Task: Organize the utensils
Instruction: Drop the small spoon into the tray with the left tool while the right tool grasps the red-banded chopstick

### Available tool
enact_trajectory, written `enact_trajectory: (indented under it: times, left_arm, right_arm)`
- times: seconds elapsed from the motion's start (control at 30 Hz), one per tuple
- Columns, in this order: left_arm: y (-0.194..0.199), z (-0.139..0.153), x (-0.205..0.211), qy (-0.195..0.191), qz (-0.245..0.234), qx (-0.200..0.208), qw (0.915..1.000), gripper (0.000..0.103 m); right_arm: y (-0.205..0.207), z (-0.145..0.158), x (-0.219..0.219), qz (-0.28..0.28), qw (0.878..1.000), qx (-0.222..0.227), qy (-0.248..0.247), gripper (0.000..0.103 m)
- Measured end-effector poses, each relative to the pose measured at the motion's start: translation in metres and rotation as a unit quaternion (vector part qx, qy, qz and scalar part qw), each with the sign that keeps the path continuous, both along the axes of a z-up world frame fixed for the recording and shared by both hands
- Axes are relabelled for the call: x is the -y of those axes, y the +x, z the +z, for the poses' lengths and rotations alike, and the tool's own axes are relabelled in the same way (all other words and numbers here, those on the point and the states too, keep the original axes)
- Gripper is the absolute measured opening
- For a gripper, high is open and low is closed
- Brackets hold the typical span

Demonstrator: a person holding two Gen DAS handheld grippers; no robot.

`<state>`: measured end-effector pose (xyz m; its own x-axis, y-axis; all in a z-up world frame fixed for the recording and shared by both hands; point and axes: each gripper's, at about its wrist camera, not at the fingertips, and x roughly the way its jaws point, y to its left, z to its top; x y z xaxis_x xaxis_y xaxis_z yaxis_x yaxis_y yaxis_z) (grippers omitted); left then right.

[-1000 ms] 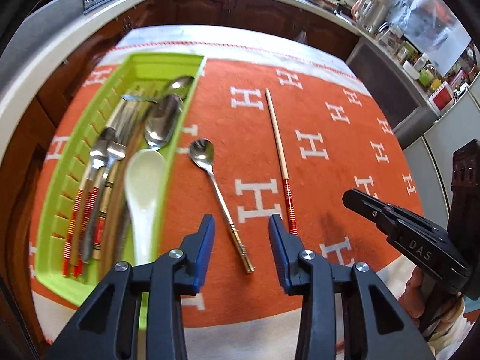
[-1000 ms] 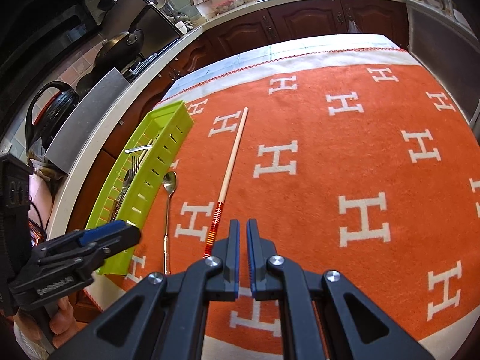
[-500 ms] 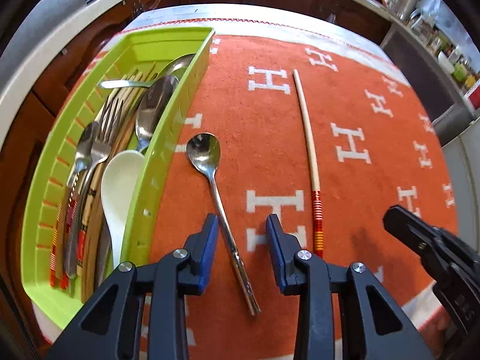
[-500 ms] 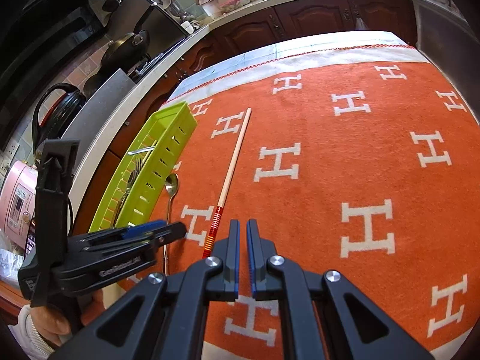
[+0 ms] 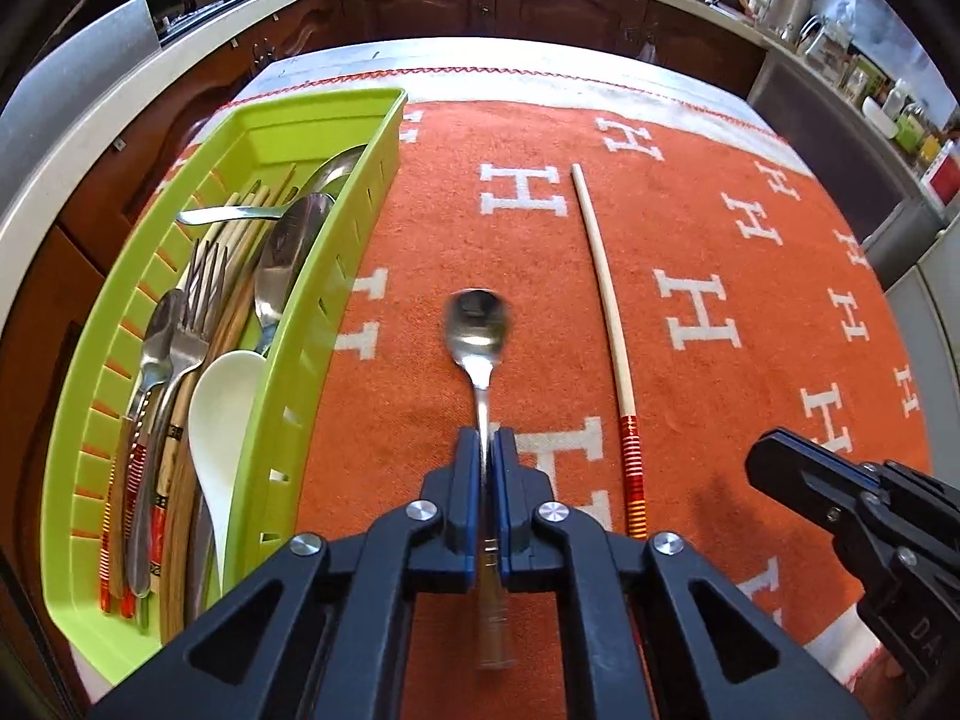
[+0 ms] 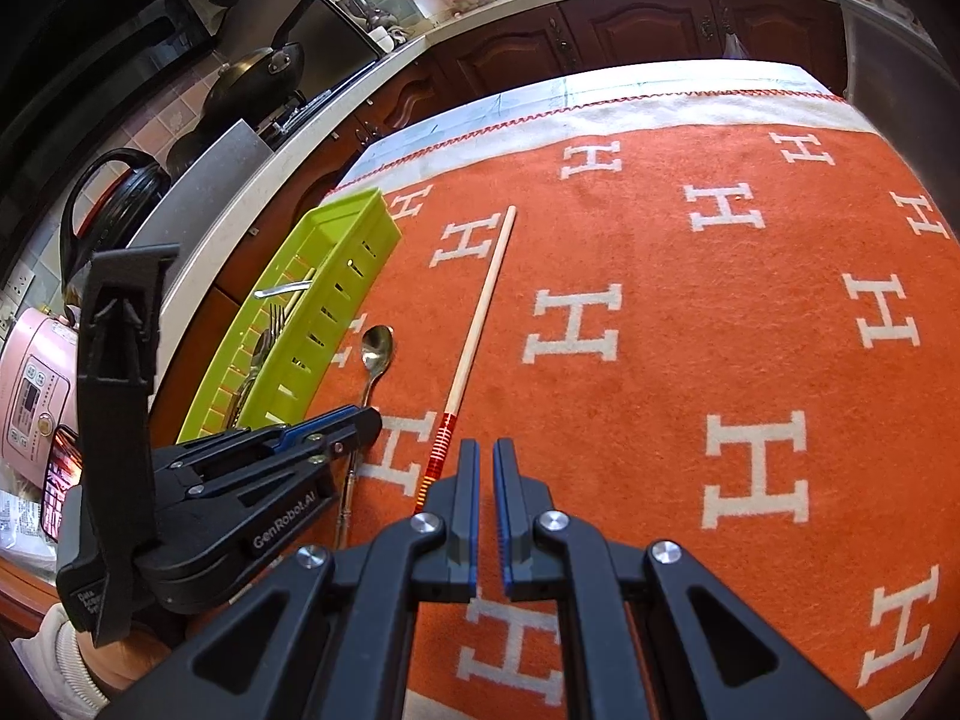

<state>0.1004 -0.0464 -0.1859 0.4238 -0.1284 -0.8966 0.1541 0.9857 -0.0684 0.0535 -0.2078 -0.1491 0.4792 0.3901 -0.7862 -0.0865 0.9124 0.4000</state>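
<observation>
A small steel spoon (image 5: 478, 324) lies on the orange cloth (image 5: 690, 228), bowl pointing away, just right of the lime-green utensil tray (image 5: 300, 324). My left gripper (image 5: 486, 444) is shut on the spoon's handle, both pads pressing on it. The right wrist view shows the same spoon (image 6: 377, 345) under the left gripper (image 6: 360, 420). A single wooden chopstick (image 5: 606, 300) with a red-striped end lies parallel to the spoon, to its right. My right gripper (image 6: 486, 450) hovers near the striped end of the chopstick (image 6: 480, 312), shut with nothing between its fingers.
The tray (image 6: 336, 312) holds several forks, spoons and chopsticks plus a white ceramic spoon (image 5: 222, 396). It sits at the table's left edge. A pink cooker (image 6: 30, 390) and pans stand on the counter at left. Bare cloth stretches to the right.
The left gripper came forward and down over the spoon, then closed on its handle. The right gripper has stayed shut and nearly still.
</observation>
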Motion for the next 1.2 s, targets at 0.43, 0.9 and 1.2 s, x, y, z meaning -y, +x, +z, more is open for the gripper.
enact_trajectory:
  times: [0.43, 0.9, 1.2]
  left_arm:
    - [-0.024, 0.037, -0.025, -0.066, -0.018, 0.032, 0.9972, 0.002]
    - [-0.03, 0.104, -0.096, -0.033, 0.036, 0.12, 0.9916, 0.002]
    - [-0.01, 0.079, -0.14, -0.011, 0.059, 0.097, 0.9935, 0.002]
  right_arm:
    - [0.009, -0.001, -0.015, 0.007, 1.0, -0.008, -0.01, 0.007]
    - [0.036, -0.007, -0.046, 0.016, 0.999, -0.014, -0.045, 0.027]
    - [0.046, -0.017, -0.07, 0.021, 0.993, -0.022, -0.114, 0.03]
